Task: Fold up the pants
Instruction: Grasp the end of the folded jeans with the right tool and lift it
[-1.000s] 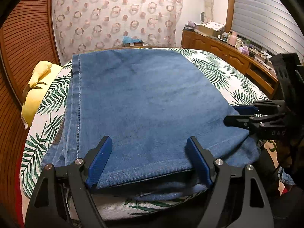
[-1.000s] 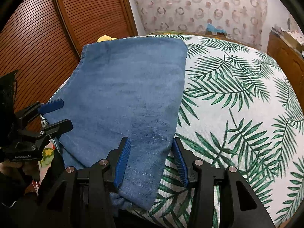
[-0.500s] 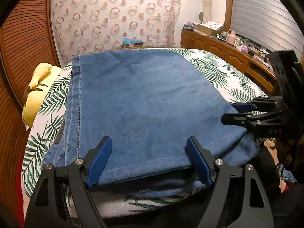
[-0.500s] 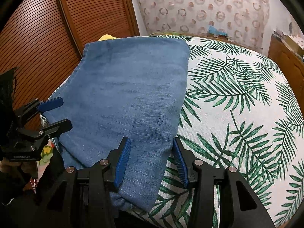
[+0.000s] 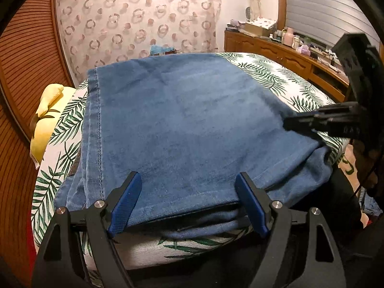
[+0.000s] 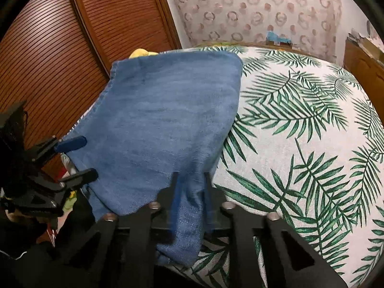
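The right tool (image 6: pixel 190 187) pinches the folded pants (image 6: pixel 165 129) near corner on the bed (image 6: pixel 300 124), while the left tool (image 5: pixel 189 201) gapes wide

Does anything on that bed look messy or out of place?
Mostly tidy. The blue jeans lie folded flat on the leaf-print bedspread, but their near corner is bunched where the right claw has pinched it. At the near left edge, lower denim layers poke out unevenly. A yellow cushion sits wedged beside the bed.
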A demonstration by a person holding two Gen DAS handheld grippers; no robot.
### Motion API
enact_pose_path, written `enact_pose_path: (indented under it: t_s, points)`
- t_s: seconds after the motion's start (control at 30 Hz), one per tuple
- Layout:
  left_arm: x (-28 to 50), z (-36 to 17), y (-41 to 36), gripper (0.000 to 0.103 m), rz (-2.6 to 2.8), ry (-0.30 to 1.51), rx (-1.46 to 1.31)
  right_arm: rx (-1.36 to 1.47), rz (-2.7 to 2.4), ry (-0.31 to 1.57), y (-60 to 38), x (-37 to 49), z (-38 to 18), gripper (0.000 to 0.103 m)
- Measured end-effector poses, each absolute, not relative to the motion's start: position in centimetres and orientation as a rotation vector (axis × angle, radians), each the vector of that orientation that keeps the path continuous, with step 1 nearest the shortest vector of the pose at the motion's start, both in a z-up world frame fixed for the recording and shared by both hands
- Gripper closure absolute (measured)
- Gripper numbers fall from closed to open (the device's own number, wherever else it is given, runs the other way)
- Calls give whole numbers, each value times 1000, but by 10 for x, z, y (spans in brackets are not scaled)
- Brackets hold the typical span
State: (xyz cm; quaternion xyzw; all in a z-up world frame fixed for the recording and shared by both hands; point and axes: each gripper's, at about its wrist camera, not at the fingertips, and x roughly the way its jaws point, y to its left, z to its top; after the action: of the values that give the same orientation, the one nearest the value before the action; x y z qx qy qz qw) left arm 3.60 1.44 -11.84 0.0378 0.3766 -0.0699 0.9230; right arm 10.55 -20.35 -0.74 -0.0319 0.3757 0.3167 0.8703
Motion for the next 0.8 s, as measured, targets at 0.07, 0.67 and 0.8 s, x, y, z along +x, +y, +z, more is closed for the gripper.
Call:
enact_pose_path:
  t_s: [0.07, 0.67, 0.8]
  points:
    - [36, -118, 15, 22, -147, 776, 77, -50, 675, 770, -205, 104, -1, 97]
    - [11, -78, 67, 22, -104, 705, -26, -159, 859, 592, -137, 97, 67, 98]
    - [1, -69, 88, 22, -51, 675, -46, -179, 897, 574, -114, 102, 72, 98]
